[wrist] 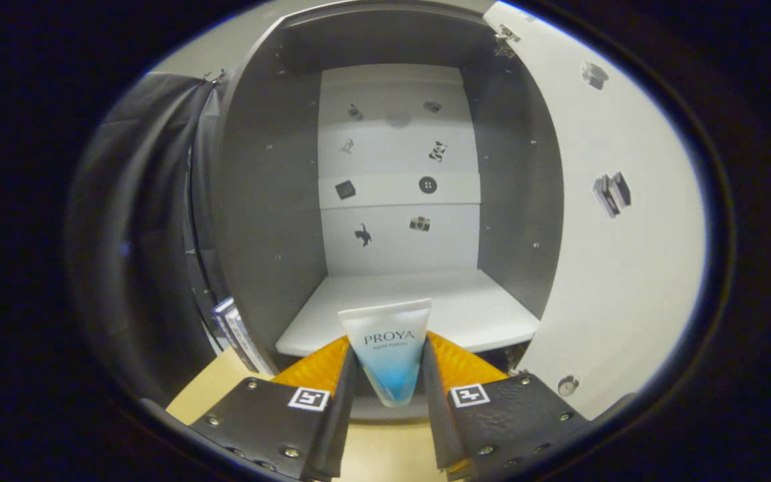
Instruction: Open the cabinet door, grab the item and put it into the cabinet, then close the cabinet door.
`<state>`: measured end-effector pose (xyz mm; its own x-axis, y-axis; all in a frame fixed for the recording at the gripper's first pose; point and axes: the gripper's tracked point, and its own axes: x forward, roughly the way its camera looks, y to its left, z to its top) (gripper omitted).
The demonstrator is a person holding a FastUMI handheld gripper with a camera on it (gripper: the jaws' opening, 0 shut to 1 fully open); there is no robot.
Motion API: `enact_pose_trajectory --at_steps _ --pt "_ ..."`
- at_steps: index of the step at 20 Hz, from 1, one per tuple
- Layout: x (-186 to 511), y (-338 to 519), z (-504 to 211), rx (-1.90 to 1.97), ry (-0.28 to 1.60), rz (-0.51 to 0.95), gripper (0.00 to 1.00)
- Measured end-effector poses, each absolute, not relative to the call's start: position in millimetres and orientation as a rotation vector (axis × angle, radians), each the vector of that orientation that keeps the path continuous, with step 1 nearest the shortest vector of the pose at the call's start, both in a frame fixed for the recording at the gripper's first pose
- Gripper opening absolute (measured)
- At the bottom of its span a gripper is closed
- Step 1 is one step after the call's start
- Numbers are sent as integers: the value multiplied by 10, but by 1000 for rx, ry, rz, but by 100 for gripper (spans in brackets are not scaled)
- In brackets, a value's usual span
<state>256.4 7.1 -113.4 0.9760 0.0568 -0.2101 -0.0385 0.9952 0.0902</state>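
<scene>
A white and blue cosmetic tube point(389, 351) stands upright between my fingers, its flat crimped end up. My gripper point(389, 375) is shut on the tube, both fingers pressing its sides. Straight ahead stands the open cabinet point(268, 201) with grey side walls and a white back panel bearing small dark stickers. Its white bottom shelf point(459, 311) lies just beyond the tube and carries nothing. The white cabinet door point(616, 268) is swung wide open to the right of the fingers, with a hinge point(506, 33) at its top.
A wooden tabletop point(215, 388) lies under the gripper, in front of the cabinet. Black cloth point(131, 221) hangs to the left of the cabinet. A small striped object point(238, 335) leans by the cabinet's lower left corner.
</scene>
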Motion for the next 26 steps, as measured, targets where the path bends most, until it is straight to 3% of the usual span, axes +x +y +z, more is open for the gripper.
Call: enact_pose_trajectory --at_steps 7,18,23,26 --pt "3432 51 -1202 101 218 -10 51" --pt "3614 21 -1315 133 235 -33 56" --pt "3529 -28 -1254 145 232 -36 91" --pt "3350 -52 -1156 131 210 -39 100"
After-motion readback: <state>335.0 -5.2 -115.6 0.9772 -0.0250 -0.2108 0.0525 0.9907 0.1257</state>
